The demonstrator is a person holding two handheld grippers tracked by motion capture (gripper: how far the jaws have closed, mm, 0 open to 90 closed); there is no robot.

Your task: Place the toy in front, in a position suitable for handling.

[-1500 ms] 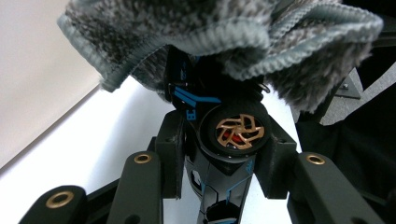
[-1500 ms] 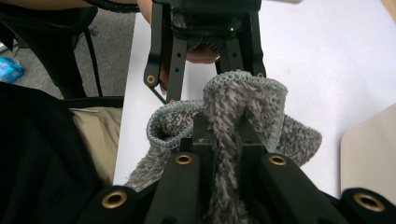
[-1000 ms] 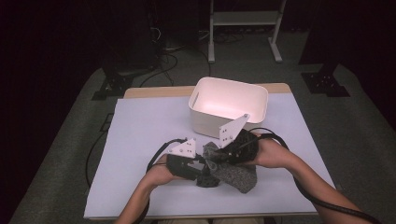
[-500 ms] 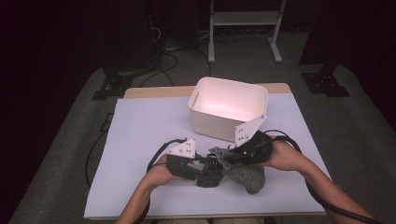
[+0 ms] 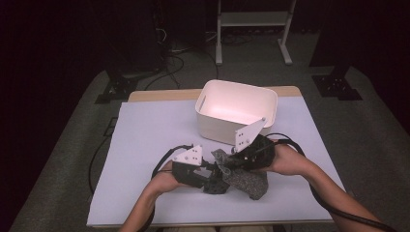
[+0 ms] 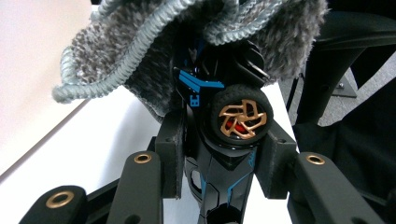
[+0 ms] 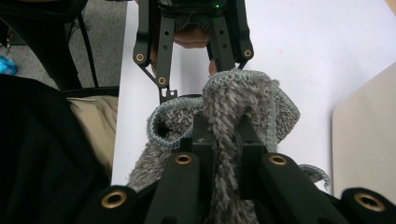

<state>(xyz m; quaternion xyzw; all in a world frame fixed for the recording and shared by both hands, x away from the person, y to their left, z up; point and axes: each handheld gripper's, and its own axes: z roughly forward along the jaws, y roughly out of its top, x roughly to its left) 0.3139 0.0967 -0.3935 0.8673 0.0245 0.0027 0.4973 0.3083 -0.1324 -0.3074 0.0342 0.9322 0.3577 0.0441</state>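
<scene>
Near the counter's (image 5: 145, 145) front edge, the left tool (image 6: 219, 140) clamps a black toy car (image 6: 229, 154), while the right tool (image 7: 226, 140) pinches the grey cloth (image 7: 233, 102) draped over it.

Bin (image 5: 237, 104) behind cloth (image 5: 244, 179), both on table (image 5: 145, 145).
</scene>
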